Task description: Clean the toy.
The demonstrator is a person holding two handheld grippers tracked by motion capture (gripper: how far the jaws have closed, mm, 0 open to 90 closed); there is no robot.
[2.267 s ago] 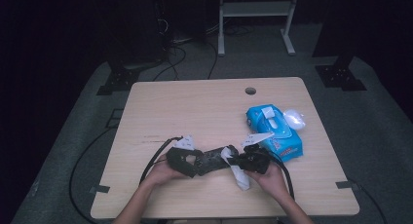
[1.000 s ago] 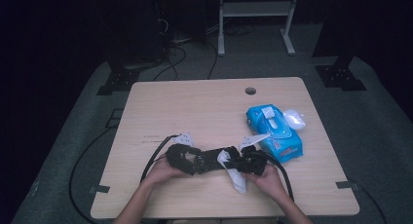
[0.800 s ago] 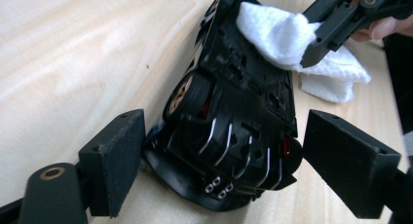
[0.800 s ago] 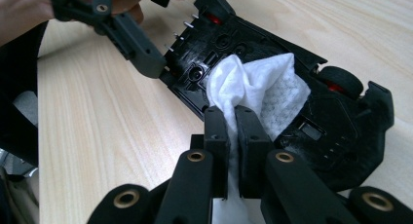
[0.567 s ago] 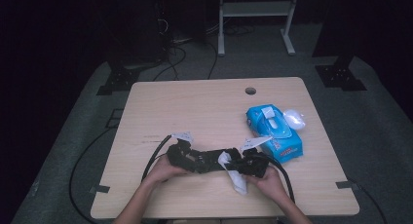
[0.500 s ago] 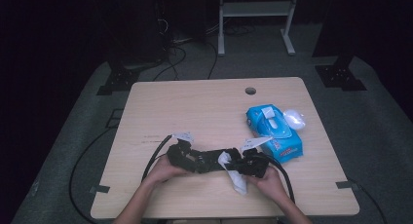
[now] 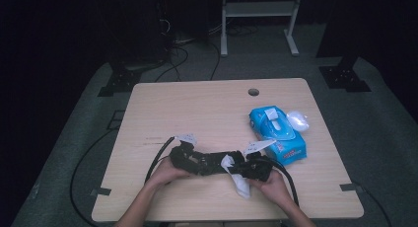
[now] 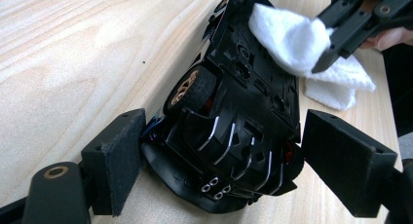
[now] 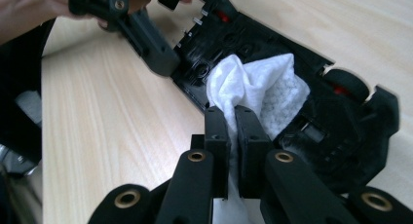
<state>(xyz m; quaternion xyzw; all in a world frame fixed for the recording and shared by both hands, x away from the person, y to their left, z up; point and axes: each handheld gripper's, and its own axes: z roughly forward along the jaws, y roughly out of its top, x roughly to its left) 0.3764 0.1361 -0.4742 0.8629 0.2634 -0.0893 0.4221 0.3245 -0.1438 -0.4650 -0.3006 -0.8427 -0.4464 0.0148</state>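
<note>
One toy car (image 8: 234, 131), one wipe (image 9: 263, 92)

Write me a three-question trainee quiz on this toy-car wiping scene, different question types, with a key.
1. True or false: the white wipe is pinched between the jaws of the right gripper.
2. Multiple choice: which part of the black toy car faces the left gripper view's camera? A) the roof B) the underside C) the windscreen
3. Fill in: on the table, the blue wipes pack lies on the person's ______ side.

Key
1. True: the jaws are closed on the wipe and press it to the car.
2. B: the chassis, a wheel and the tailpipes show, with the left gripper straddling the car's rear end.
3. Right.
</note>
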